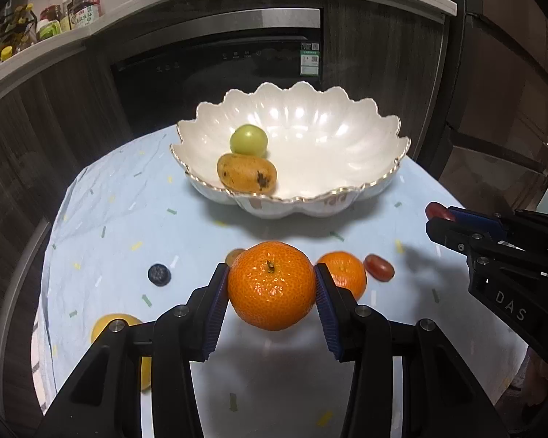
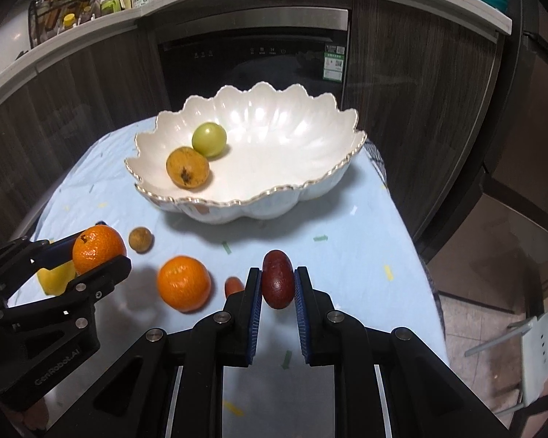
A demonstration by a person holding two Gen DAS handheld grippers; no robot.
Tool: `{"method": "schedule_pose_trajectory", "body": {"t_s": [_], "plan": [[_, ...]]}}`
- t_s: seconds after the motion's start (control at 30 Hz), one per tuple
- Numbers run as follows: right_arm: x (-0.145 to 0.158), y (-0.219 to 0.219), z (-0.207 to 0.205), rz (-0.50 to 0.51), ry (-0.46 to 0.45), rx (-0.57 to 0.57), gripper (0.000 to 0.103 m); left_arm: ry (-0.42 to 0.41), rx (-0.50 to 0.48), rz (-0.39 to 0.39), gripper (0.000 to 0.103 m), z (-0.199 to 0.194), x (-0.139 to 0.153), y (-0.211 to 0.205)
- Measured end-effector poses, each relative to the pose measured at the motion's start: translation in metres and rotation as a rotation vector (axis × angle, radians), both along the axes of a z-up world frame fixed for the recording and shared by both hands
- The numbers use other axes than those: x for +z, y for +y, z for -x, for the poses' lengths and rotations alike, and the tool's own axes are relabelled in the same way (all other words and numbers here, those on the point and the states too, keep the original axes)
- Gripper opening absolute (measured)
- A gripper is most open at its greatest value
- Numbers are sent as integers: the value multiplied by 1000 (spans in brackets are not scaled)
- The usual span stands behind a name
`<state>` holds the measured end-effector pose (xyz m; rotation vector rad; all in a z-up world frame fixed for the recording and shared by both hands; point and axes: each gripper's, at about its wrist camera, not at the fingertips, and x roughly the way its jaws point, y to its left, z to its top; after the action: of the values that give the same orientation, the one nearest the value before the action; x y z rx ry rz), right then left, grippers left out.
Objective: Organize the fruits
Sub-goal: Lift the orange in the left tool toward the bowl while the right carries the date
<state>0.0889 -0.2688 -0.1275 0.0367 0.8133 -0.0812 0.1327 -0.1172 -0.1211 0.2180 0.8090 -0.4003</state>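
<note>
**Here, a fruit in each hand-held gripper, bowl ahead**

My left hand-held gripper (image 1: 271, 286) clamps a mandarin (image 1: 272, 284) between its blue pads, clear of the worktop (image 1: 102, 219). Only its camera shows the blueberry (image 1: 159, 274) at left. My right hand-held gripper (image 2: 277, 281) is nearly closed on a dark red fruit (image 2: 277, 279). Only its view shows the small brown fruit (image 2: 140, 239) whole. A second mandarin (image 2: 183, 283) and a yellow fruit (image 2: 56, 277) lie on the blue cloth. The scalloped white bowl (image 2: 310, 127) beyond holds a green fruit (image 2: 209, 139) touching a spotted orange one (image 2: 187, 167).
</note>
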Motion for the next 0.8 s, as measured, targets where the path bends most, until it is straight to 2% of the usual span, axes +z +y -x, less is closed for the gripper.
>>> {"method": "schedule_pose_trajectory", "body": {"t_s": [0.8], "plan": [[46,-23,-40,4,-112,-28,19,-71,1,35,45,-52,46,-27]]}}
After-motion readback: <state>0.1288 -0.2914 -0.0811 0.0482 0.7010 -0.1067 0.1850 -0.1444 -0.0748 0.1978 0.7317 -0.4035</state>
